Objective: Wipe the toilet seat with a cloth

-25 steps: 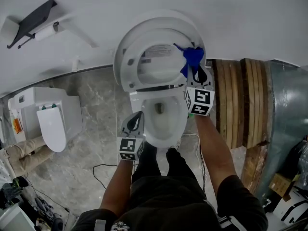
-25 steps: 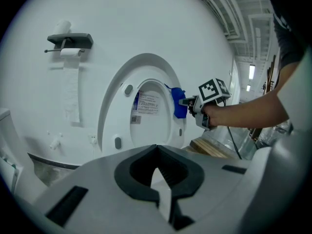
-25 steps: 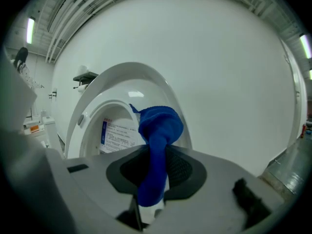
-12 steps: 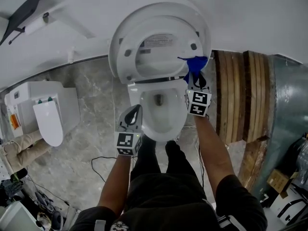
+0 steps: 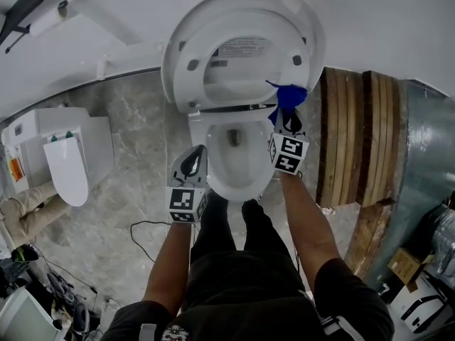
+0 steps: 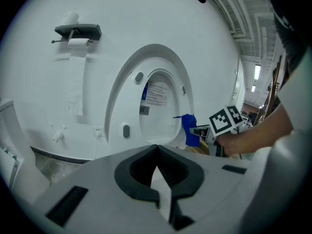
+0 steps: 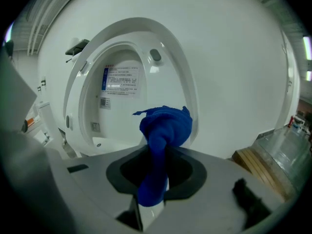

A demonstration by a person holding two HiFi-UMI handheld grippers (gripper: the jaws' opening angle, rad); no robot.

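Wipe in hand: right hand-held gripper (image 5: 286, 116) clamped on cloth (image 5: 289, 96) at lower right edge of raised seat (image 5: 186, 84), left hand-held gripper (image 5: 197, 152) closed, empty, beside bowl (image 5: 235, 188); next likely calls for pressing cloth along seat ring.

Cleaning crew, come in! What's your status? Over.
Left gripper shut, empty. Right gripper shut on blue cloth, beside raised toilet seat. Nothing blocking. Over.

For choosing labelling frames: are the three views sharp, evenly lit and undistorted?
Head view: sharp, evenly lit, straight lines bowed by the wide lens. Left gripper view: strong fisheye, black corners; the raised white plastic toilet seat is clear. Right gripper view: same fisheye; the bunched blue cloth looks slightly soft.
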